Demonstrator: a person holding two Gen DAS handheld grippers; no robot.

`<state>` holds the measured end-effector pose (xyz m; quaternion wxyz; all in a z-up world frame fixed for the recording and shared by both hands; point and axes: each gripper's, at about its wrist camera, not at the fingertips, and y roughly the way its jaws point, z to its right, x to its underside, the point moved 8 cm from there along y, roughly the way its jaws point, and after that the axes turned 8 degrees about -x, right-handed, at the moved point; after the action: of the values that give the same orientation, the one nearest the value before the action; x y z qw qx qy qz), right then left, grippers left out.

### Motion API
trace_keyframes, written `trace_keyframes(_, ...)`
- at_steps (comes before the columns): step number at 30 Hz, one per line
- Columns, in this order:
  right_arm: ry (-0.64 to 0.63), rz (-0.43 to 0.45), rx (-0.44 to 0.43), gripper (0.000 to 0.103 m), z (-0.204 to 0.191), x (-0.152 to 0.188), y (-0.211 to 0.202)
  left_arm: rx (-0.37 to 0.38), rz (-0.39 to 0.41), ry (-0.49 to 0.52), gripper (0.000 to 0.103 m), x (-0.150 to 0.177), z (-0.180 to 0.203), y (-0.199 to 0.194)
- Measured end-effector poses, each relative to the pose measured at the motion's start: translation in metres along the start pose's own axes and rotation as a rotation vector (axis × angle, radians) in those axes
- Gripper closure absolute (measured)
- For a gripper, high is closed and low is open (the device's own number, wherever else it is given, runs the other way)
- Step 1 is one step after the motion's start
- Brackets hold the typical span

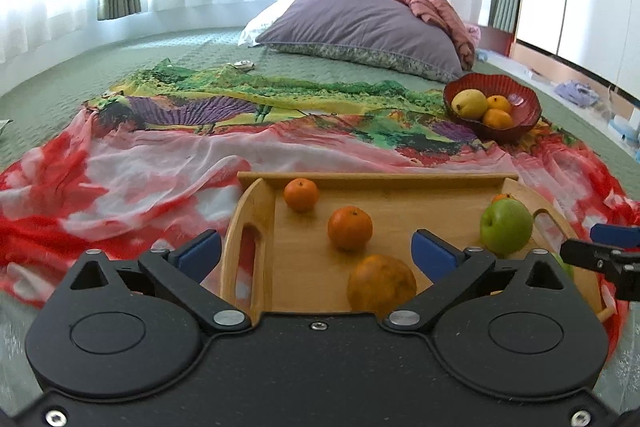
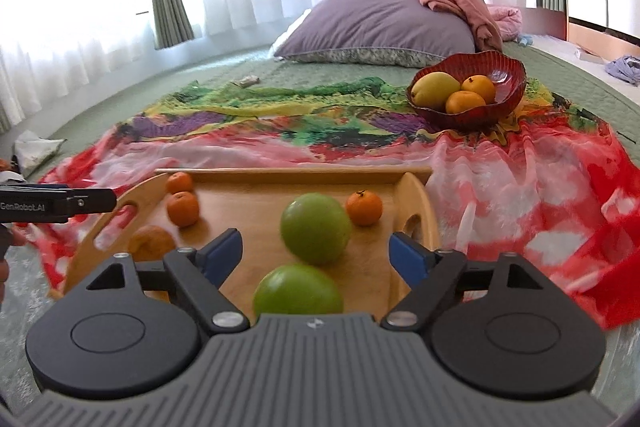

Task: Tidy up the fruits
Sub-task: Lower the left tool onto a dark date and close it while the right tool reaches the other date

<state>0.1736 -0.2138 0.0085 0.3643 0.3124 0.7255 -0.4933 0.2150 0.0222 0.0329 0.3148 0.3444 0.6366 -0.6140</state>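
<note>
A wooden tray lies on a colourful scarf on the bed. In the left wrist view it holds two tangerines, a larger orange and a green apple. My left gripper is open, just above the large orange. In the right wrist view two green apples and a tangerine lie before my open right gripper. A red bowl behind holds a yellow mango and two tangerines.
A purple pillow with pink bedding on it lies at the bed's far end. White curtains cover the window behind. The scarf spreads left of the tray. The other gripper's tip shows at each view's edge.
</note>
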Motion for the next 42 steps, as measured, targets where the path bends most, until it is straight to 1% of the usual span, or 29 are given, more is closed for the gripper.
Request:
trace_keyframes(4,-0.013,0.029,-0.004,0.013,-0.009,0.015,-0.011,-0.005,0.019,0.005,0.001,0.015,0.001,-0.012)
trace_keyframes(8,-0.058,0.055,0.010,0.012,-0.020,0.029,-0.022,0.018,0.023,0.026,0.000,0.031,0.008,-0.025)
trace_keyframes(12,-0.134,0.070,0.024,0.011,-0.033,0.042,-0.029,0.040,0.025,0.053,0.000,0.047,0.016,-0.037)
trace_keyframes(17,-0.220,0.065,0.021,0.010,-0.054,0.061,-0.035,0.063,0.022,0.089,0.000,0.066,0.026,-0.047)
trace_keyframes(21,-0.328,0.065,0.017,0.010,-0.072,0.079,-0.036,0.095,0.013,0.130,0.000,0.081,0.034,-0.051)
trace_keyframes(24,-0.385,0.059,0.000,0.010,-0.084,0.089,-0.035,0.103,0.008,0.166,0.000,0.091,0.038,-0.053)
trace_keyframes(27,-0.417,0.046,-0.041,0.011,-0.094,0.097,-0.034,0.121,0.001,0.194,0.001,0.100,0.042,-0.056)
trace_keyframes(28,-0.423,0.042,-0.044,0.011,-0.097,0.099,-0.034,0.133,-0.003,0.197,0.003,0.102,0.044,-0.057)
trace_keyframes(29,-0.428,0.037,-0.047,0.013,-0.099,0.101,-0.033,0.146,-0.009,0.198,0.009,0.105,0.046,-0.059)
trace_keyframes(30,-0.433,0.033,-0.049,0.016,-0.100,0.103,-0.032,0.161,-0.019,0.199,0.013,0.107,0.047,-0.059)
trace_keyframes(31,-0.436,0.029,-0.051,0.018,-0.102,0.105,-0.032,0.174,-0.033,0.198,0.021,0.109,0.048,-0.060)
trace_keyframes(32,-0.435,0.026,-0.052,0.022,-0.102,0.107,-0.031,0.187,-0.046,0.194,0.028,0.111,0.048,-0.059)
trace_keyframes(33,-0.433,0.021,-0.052,0.026,-0.102,0.108,-0.030,0.202,-0.058,0.187,0.032,0.112,0.049,-0.059)
trace_keyframes(34,-0.431,0.017,-0.052,0.028,-0.103,0.110,-0.030,0.218,-0.071,0.178,0.038,0.114,0.049,-0.059)
trace_keyframes(36,-0.425,0.014,-0.056,0.037,-0.102,0.112,-0.030,0.252,-0.095,0.158,0.048,0.116,0.049,-0.060)
trace_keyframes(37,-0.424,0.010,-0.058,0.038,-0.102,0.113,-0.030,0.274,-0.106,0.154,0.058,0.118,0.050,-0.060)
trace_keyframes(38,-0.425,0.007,-0.061,0.040,-0.103,0.114,-0.030,0.299,-0.118,0.154,0.065,0.119,0.052,-0.061)
trace_keyframes(40,-0.427,0.004,-0.077,0.044,-0.104,0.115,-0.031,0.329,-0.127,0.153,0.068,0.121,0.057,-0.062)
trace_keyframes(42,-0.427,-0.002,-0.092,0.047,-0.106,0.116,-0.031,0.345,-0.123,0.167,0.069,0.122,0.062,-0.063)
